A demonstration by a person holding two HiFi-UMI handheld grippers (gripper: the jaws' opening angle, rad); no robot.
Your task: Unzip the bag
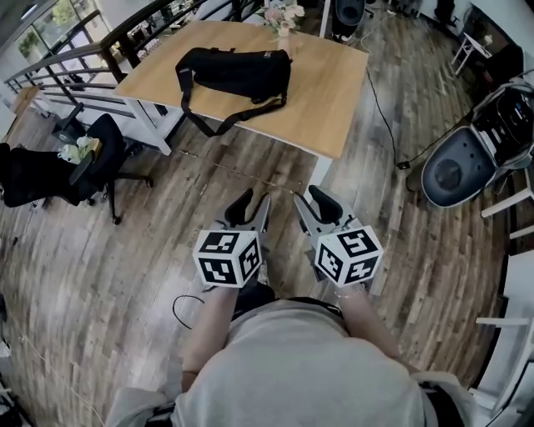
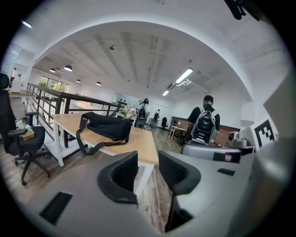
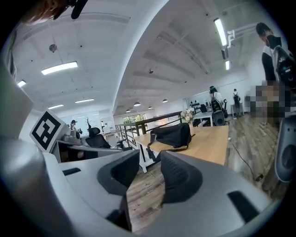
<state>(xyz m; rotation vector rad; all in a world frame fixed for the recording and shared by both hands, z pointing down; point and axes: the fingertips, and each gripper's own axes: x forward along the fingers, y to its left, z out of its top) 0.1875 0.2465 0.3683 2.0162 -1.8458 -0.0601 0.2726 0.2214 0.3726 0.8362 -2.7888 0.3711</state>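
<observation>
A black bag (image 1: 238, 71) with a long strap lies on the wooden table (image 1: 334, 100), well ahead of me. It also shows as the bag (image 2: 108, 127) in the left gripper view and the bag (image 3: 171, 135) in the right gripper view, far beyond the jaws. My left gripper (image 1: 253, 208) and right gripper (image 1: 310, 205) hang side by side over the wood floor, short of the table. Both are open, the left gripper (image 2: 148, 169) and right gripper (image 3: 149, 171) with nothing between their fingers. The bag's zipper is too small to make out.
A vase of flowers (image 1: 282, 15) stands at the table's far edge. A black office chair (image 1: 92, 163) sits to the left by a railing. A dark round chair (image 1: 455, 171) is at the right, and a cable (image 1: 380, 108) runs along the floor. A person with a backpack (image 2: 203, 126) stands far off.
</observation>
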